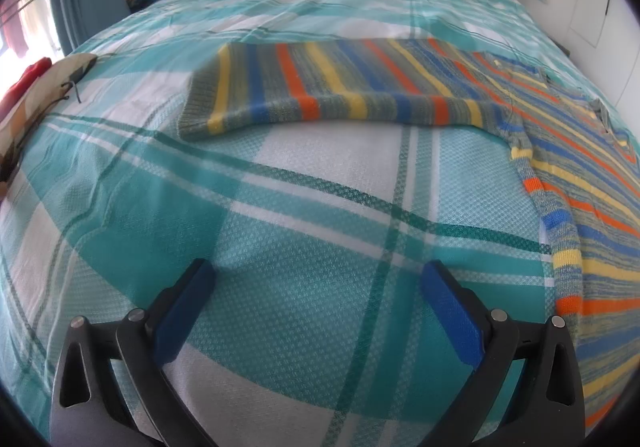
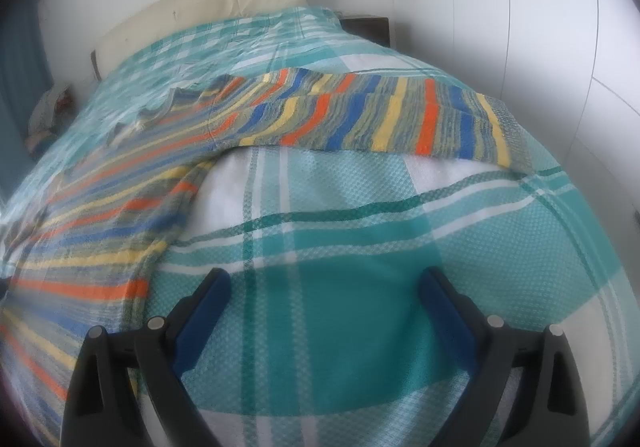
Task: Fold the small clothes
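- Ahead of the left gripper point(image 1: 316, 287), and to its right, the sweater point(image 1: 340, 87) lies flat on the bed point(image 1: 280, 207), one sleeve point(image 1: 320, 83) stretched across in front.
- Ahead of the right gripper point(image 2: 324, 299), and to its left, the same sweater point(image 2: 360, 119) is seen.
- Both grippers are wide apart and hold nothing; they hover over bare blanket.
- The fold seems not yet begun; the next move probably calls for gripping a sleeve cuff or hem.
- No brand or writing can be read.
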Demonstrator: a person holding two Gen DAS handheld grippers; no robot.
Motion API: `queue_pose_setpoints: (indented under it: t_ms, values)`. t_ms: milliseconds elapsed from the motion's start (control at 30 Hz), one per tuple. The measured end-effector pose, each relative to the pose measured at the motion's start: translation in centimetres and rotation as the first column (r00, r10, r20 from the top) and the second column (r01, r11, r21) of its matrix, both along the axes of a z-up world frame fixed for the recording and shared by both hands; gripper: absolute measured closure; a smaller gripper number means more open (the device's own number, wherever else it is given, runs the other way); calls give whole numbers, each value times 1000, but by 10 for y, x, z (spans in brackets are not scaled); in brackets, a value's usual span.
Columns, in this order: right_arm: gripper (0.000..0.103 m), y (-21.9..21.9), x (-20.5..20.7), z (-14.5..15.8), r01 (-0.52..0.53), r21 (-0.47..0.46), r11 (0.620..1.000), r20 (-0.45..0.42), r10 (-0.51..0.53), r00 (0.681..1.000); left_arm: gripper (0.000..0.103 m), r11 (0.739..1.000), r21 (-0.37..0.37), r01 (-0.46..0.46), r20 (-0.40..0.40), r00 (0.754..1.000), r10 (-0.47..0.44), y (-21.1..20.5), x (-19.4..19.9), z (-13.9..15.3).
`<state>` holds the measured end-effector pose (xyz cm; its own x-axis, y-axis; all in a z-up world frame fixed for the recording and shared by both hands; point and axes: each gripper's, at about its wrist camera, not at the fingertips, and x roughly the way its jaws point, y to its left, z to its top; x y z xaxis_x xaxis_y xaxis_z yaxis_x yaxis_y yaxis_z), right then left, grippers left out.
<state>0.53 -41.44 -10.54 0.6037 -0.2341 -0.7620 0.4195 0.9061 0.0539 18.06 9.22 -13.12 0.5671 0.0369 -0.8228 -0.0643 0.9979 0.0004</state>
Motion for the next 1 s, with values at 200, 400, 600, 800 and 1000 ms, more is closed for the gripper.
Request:
queue_pose_setpoints:
  t_ms: [200, 400, 600, 800, 1000]
  values:
    - [6, 3, 5, -2, 5, -29, 1000, -27, -6, 1000, 0, 1000, 0, 0, 0, 1000, 0, 0, 0, 0]
    - [5, 3, 4, -2, 6, -29, 1000, -28, -6, 1000, 0, 1000, 0, 0, 0, 1000, 0, 0, 0, 0]
    - [5, 3, 4, -2, 5, -27, 1000, -25, -6, 1000, 0, 1000, 0, 0, 0, 1000, 0, 0, 0, 0]
    - [5, 3, 4, -1, 5, -24, 1000, -21, -5, 1000, 0, 1000, 0, 0, 0, 1000, 0, 0, 0, 0]
    - [5, 3, 3, 0, 5, -22, 1000, -19, -5, 1000, 0, 1000, 0, -1, 1, 1000, 1, 0, 0, 0]
